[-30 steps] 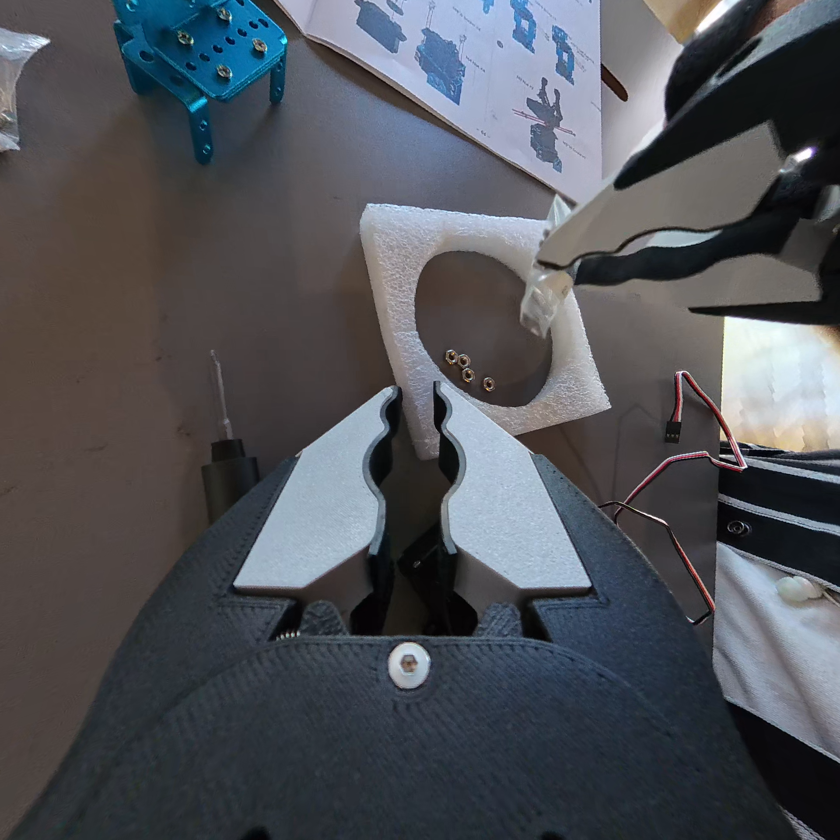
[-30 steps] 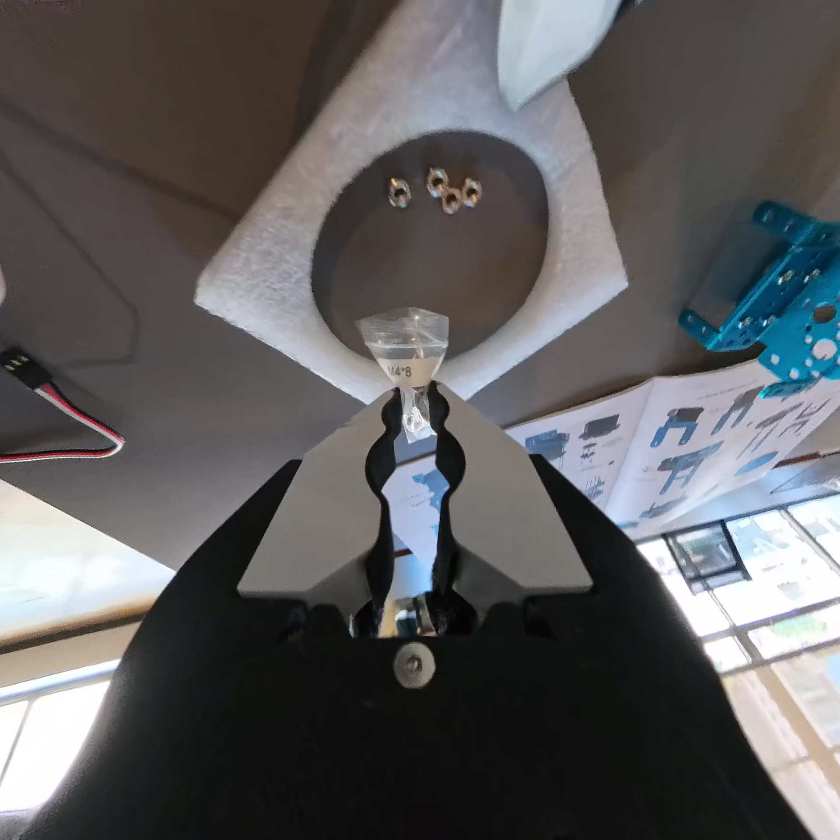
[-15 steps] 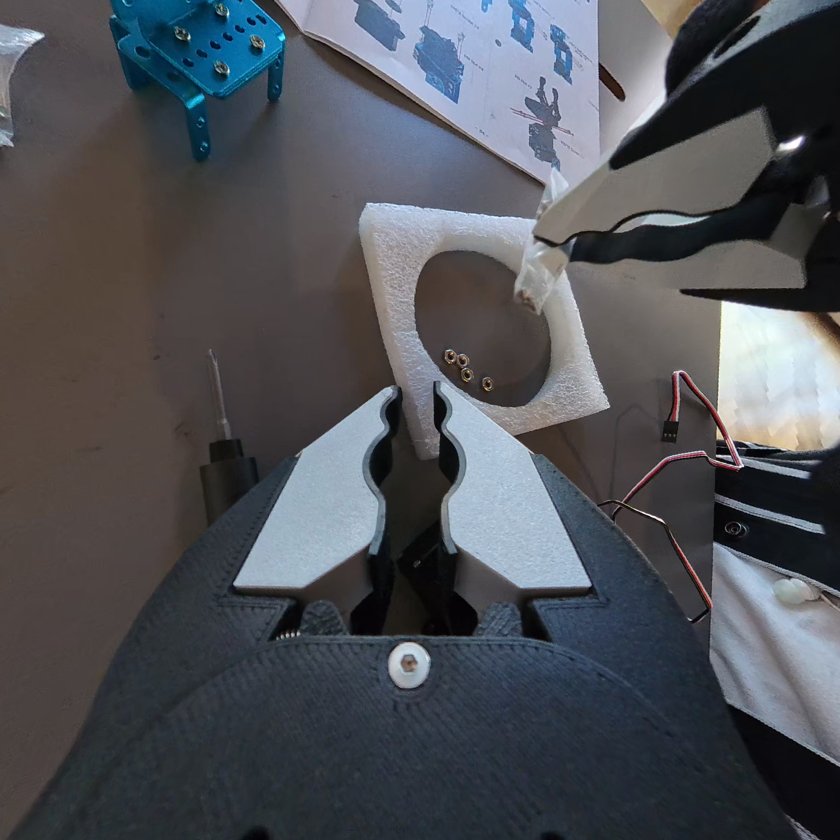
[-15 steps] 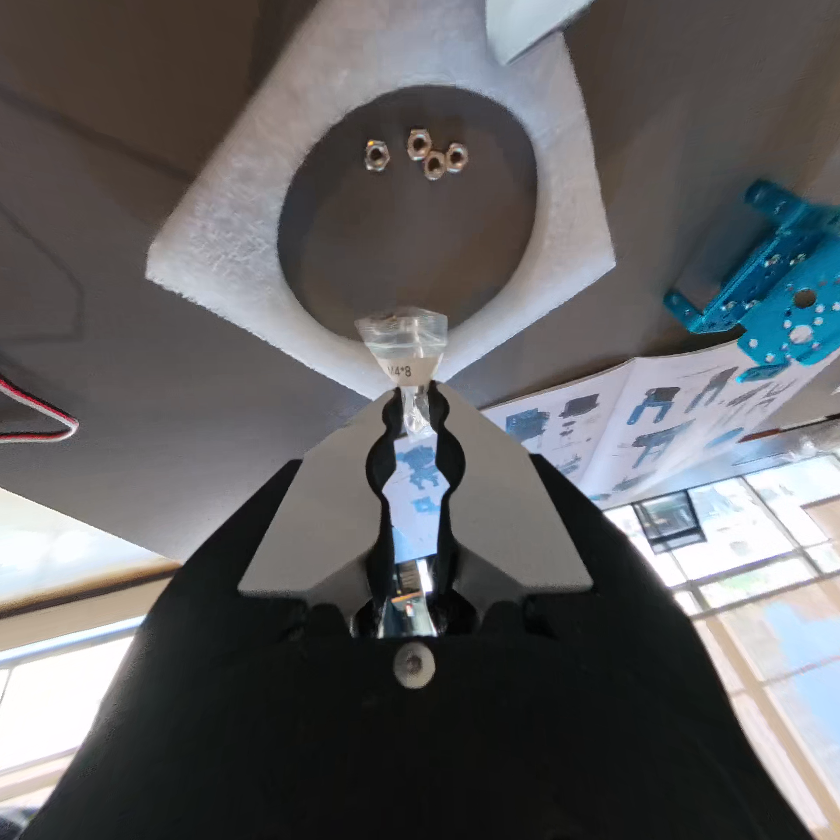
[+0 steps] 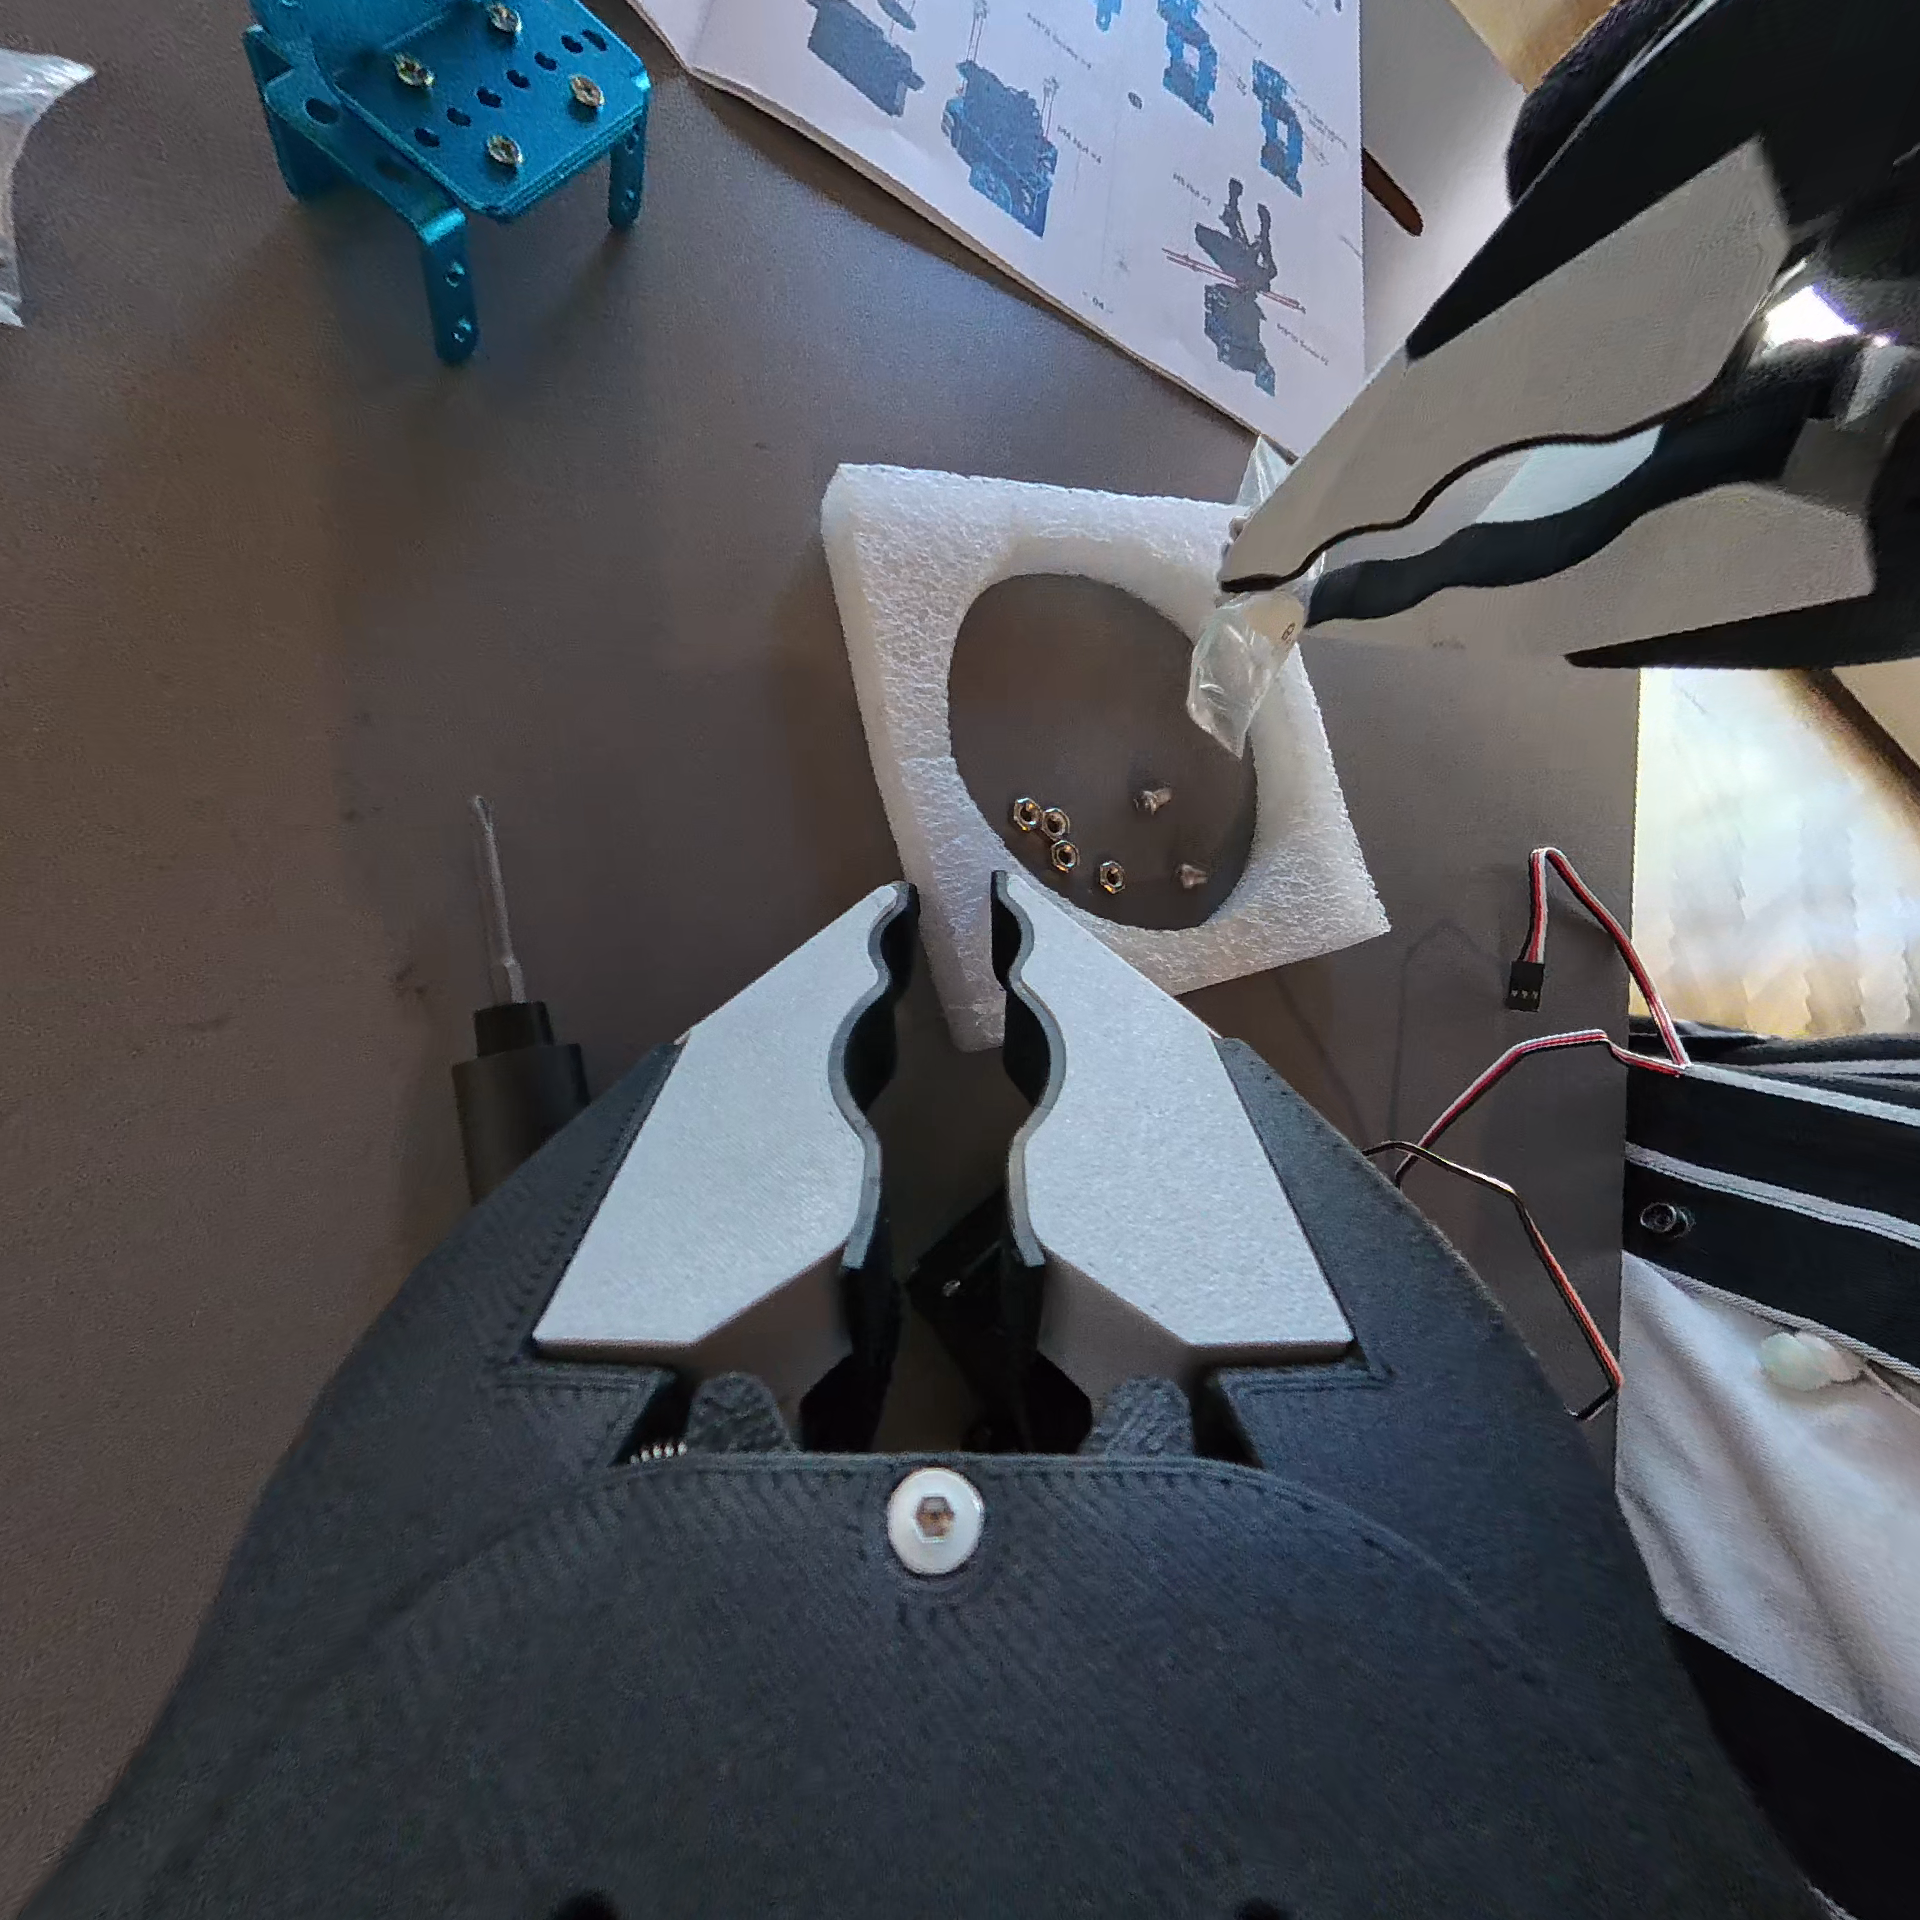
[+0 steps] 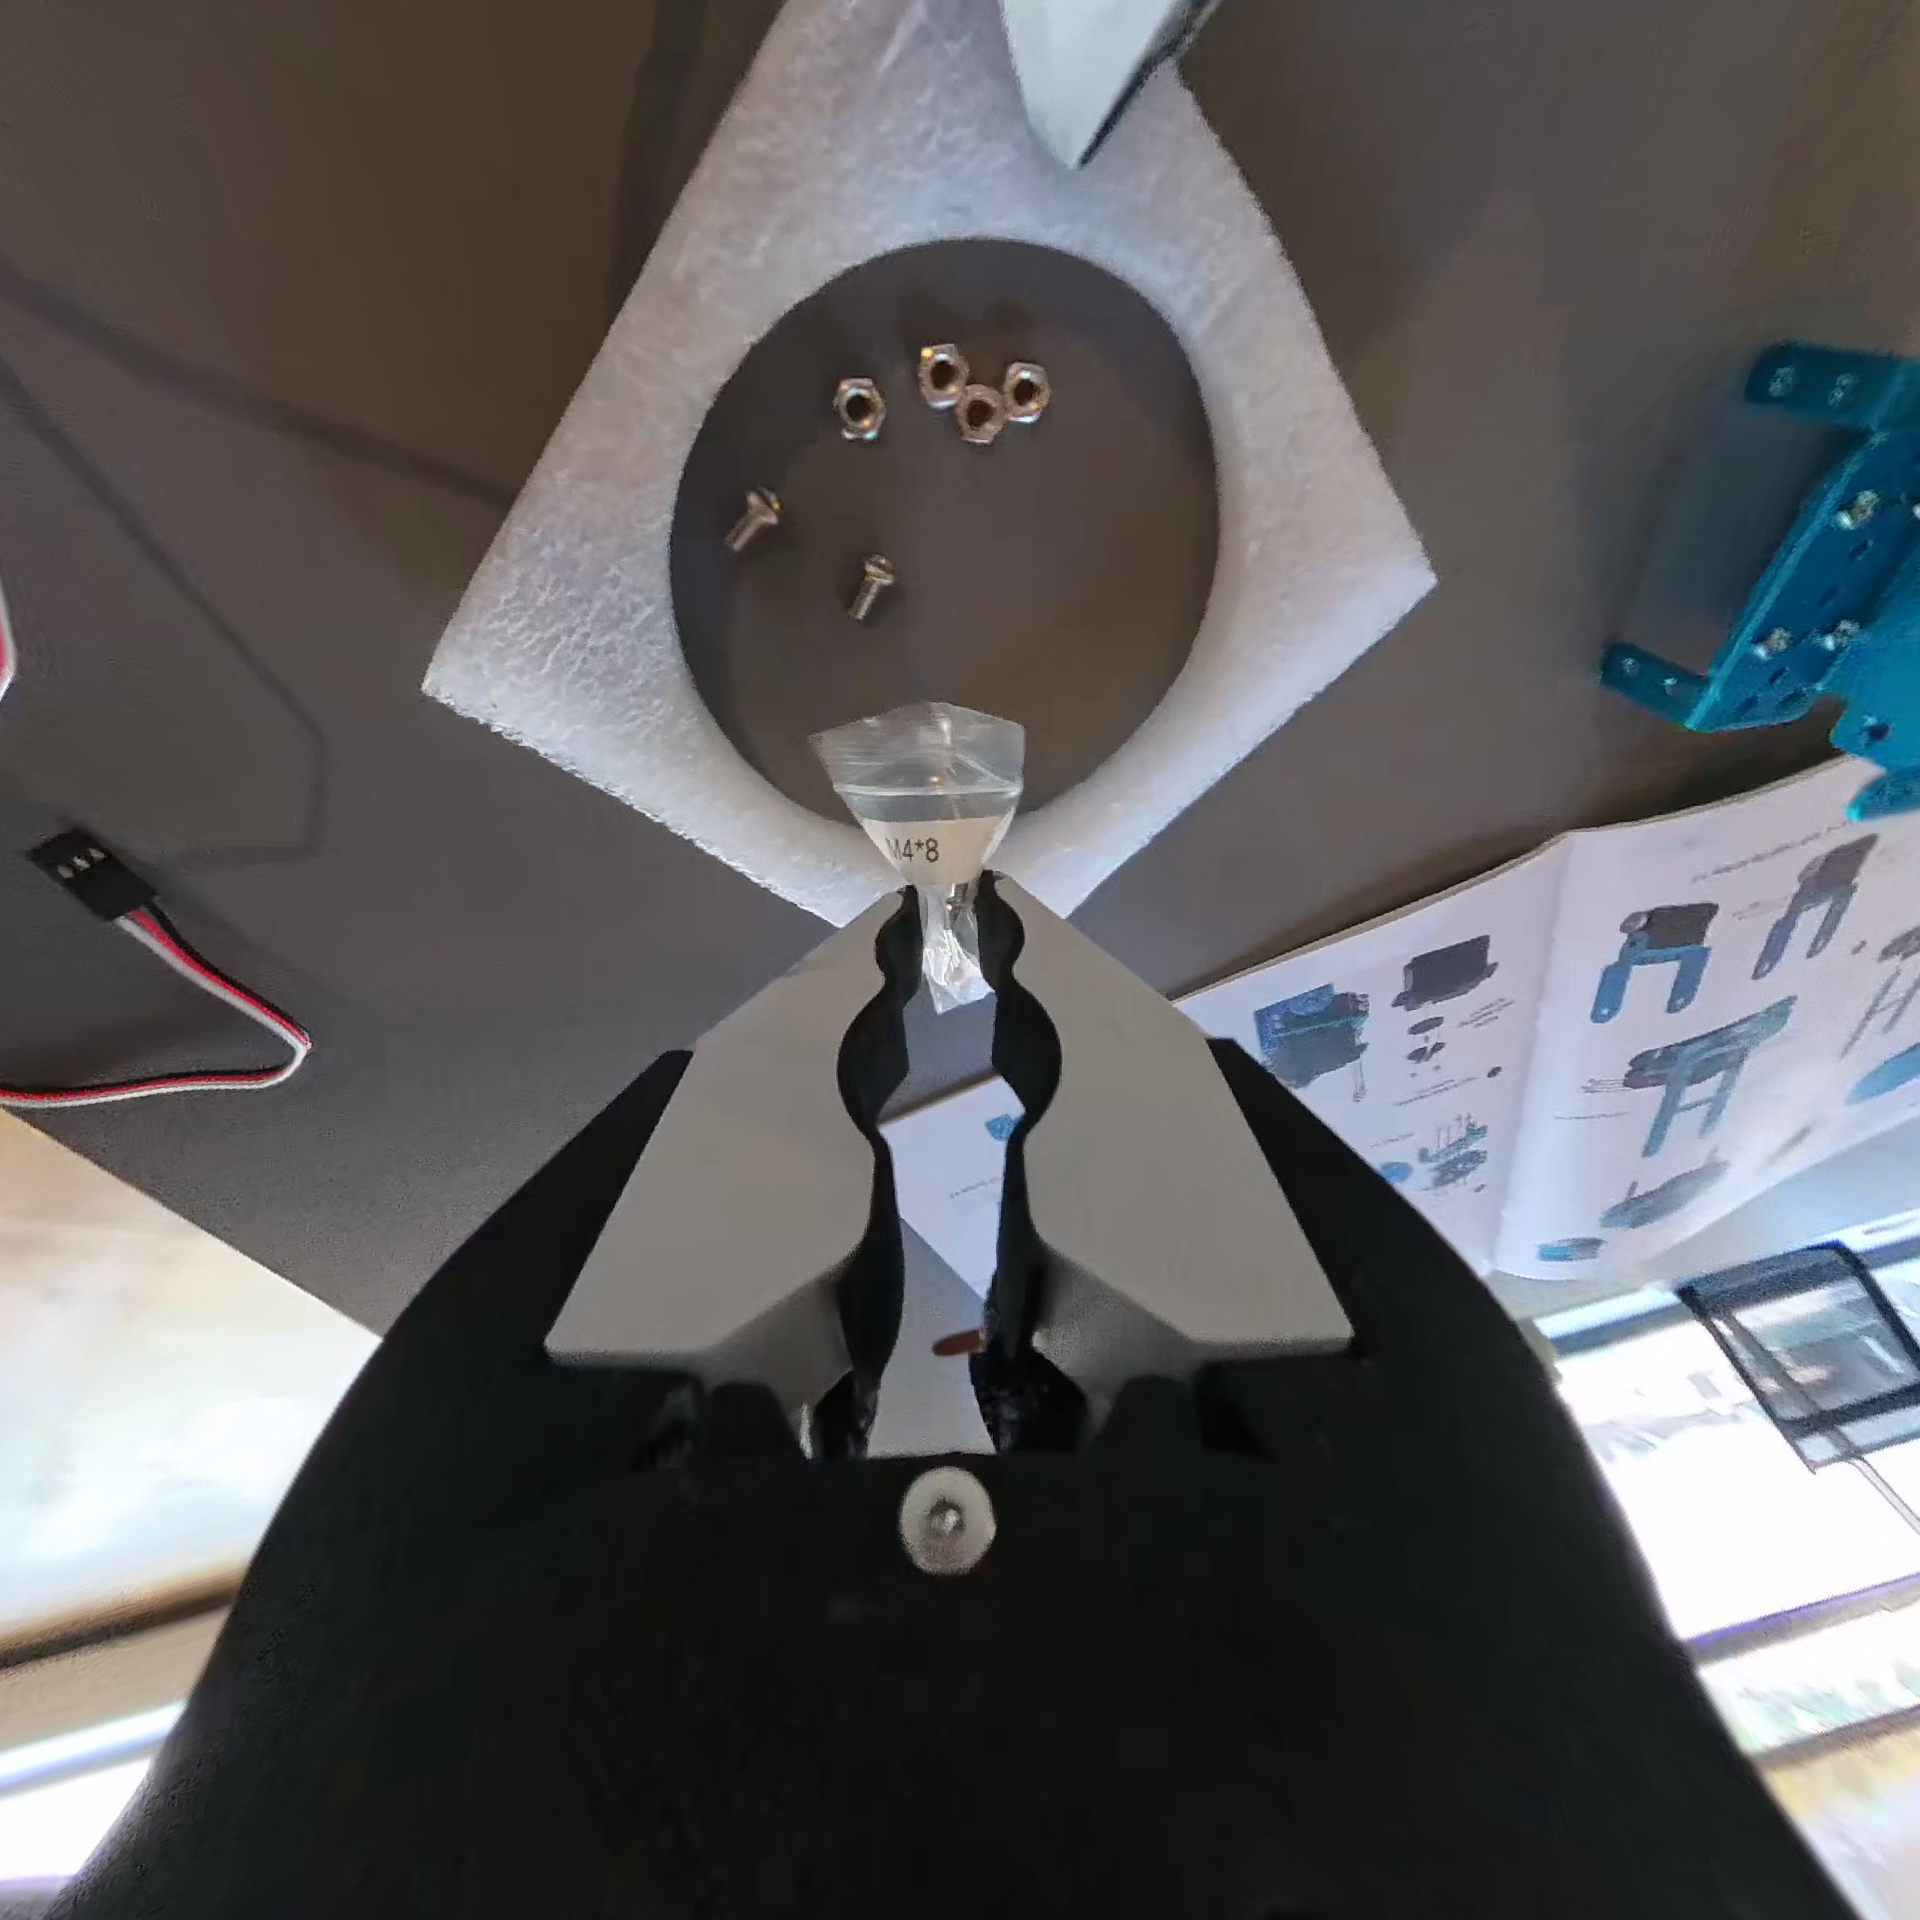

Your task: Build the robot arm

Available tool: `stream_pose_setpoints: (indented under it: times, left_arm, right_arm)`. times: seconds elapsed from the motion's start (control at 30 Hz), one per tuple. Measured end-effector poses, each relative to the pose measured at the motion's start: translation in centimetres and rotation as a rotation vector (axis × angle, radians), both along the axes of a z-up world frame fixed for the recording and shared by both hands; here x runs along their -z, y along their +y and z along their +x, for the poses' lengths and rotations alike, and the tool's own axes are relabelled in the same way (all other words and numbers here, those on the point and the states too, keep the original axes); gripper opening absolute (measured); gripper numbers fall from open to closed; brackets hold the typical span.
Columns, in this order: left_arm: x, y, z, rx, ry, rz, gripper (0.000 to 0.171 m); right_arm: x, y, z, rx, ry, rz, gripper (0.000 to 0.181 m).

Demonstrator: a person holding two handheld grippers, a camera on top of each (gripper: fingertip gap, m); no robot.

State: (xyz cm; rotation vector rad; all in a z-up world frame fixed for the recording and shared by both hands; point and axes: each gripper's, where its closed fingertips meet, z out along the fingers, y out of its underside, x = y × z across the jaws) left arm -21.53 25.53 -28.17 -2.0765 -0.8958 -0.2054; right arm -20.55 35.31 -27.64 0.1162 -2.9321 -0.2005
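Bag (image 6: 918,788), small and clear, hangs mouth-down over the near edge of the foam ring (image 6: 582,582), pinched by the right gripper (image 6: 948,906). Inside the ring lie nuts (image 6: 940,400) and two screws (image 6: 871,587). Just outside the ring's far corner, the left gripper (image 5: 954,902) sits slightly spread, holding nothing.

The right gripper (image 6: 948,883) pinches a small clear plastic bag (image 6: 920,790), mouth down, over a white foam square (image 6: 582,582). Four nuts (image 6: 940,400) and two screws (image 6: 810,545) lie inside its round hole.
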Motion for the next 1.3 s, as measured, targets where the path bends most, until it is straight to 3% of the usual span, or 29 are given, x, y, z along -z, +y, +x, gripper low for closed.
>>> stream_pose_setpoints:
  times: [0.27, 0.33, 0.43, 0.53, 0.63, 0.73, 0.93, 1.2, 1.3]
  left_arm:
    - [0.0, 0.1, 0.0, 0.003, -0.005, 0.004, 0.013]
    - [0.0, 0.1, 0.1, 0.003, -0.007, 0.007, 0.013]
    - [0.0, 0.1, 0.1, 0.003, -0.009, 0.007, 0.013]
    - [0.0, 0.0, 0.0, 0.001, -0.009, 0.008, 0.013]
    - [0.0, 0.0, 0.1, 0.002, -0.011, 0.007, 0.013]
    - [0.0, 0.0, 0.1, 0.003, -0.009, 0.005, 0.013]
    - [0.0, 0.0, 0.1, 0.006, -0.009, 0.007, 0.013]
    - [0.0, 0.1, 0.2, 0.008, -0.013, 0.010, 0.014]
    - [0.1, 0.2, 0.3, 0.012, -0.017, 0.012, 0.014]
  right_arm:
    - [-0.3, 0.5, -0.3, -0.019, 0.079, 0.067, 0.010]
    - [-0.2, -1.0, 0.5, -0.113, 0.070, 0.030, 0.009]
    - [0.1, 0.3, -0.4, -0.049, 0.065, 0.094, 0.012]
    - [-0.1, -1.4, 0.5, -0.119, 0.041, 0.025, 0.011]
    - [0.1, 0.0, -0.3, -0.045, 0.043, 0.089, 0.019]
    - [0.4, -1.3, 0.7, -0.106, 0.013, 0.036, 0.017]
    - [0.6, -0.7, 0.4, -0.068, 0.011, 0.044, 0.012]
    - [0.4, -0.3, 0.0, -0.034, 0.008, 0.017, 0.025]
    - [0.5, 0.0, 0.1, -0.031, -0.005, 0.030, 0.019]
